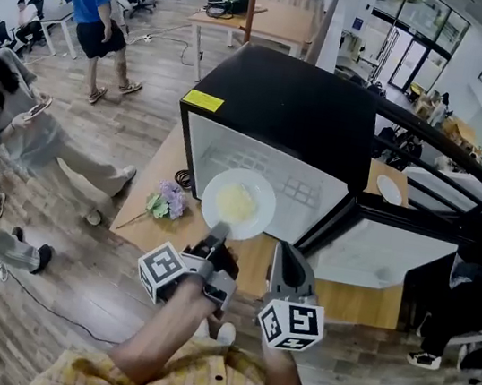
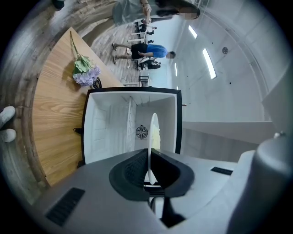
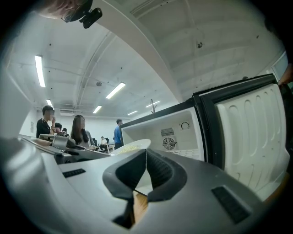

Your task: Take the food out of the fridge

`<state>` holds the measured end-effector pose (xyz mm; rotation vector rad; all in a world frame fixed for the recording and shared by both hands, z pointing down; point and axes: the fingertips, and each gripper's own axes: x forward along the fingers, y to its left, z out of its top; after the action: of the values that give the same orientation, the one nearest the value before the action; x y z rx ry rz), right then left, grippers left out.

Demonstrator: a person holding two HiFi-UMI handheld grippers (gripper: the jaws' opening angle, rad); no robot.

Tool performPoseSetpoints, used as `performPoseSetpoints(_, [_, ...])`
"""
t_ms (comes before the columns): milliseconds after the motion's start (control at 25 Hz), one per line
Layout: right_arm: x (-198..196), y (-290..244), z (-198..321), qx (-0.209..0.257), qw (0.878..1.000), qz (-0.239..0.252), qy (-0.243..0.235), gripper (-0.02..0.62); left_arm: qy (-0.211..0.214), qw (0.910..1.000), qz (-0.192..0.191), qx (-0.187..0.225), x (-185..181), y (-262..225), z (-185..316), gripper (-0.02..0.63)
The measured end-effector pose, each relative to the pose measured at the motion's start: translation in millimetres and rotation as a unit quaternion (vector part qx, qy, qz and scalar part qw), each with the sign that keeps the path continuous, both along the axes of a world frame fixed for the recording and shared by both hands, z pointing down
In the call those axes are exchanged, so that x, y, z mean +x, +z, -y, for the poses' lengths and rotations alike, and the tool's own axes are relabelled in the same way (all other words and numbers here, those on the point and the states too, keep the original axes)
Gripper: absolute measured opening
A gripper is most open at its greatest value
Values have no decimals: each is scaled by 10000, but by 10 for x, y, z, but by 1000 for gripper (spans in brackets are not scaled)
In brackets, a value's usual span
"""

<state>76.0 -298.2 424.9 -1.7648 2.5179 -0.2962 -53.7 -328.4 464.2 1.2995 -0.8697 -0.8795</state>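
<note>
Table (image 1: 153,184) wooden, plank floor (image 1: 154,55) | left gripper (image 1: 216,234) clamps plate (image 1: 239,203) | right gripper (image 1: 285,250) closed, empty

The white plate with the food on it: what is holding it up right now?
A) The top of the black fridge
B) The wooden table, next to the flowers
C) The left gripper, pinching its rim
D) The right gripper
C: the left gripper has its jaws clamped on the rim of the plate, which hangs in the air at the open front of the fridge.
</note>
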Motion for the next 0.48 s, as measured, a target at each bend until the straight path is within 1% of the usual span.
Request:
performPoseSetpoints(320, [-19,61,-62,4,10000,-67,-1,8,-34,10000,-83,-1,-32,15,-227,18])
performPoseSetpoints(480, [-36,45,-50,-18,10000,-75,-3,8,-41,9999,-76,77,-52,-56,-281,18])
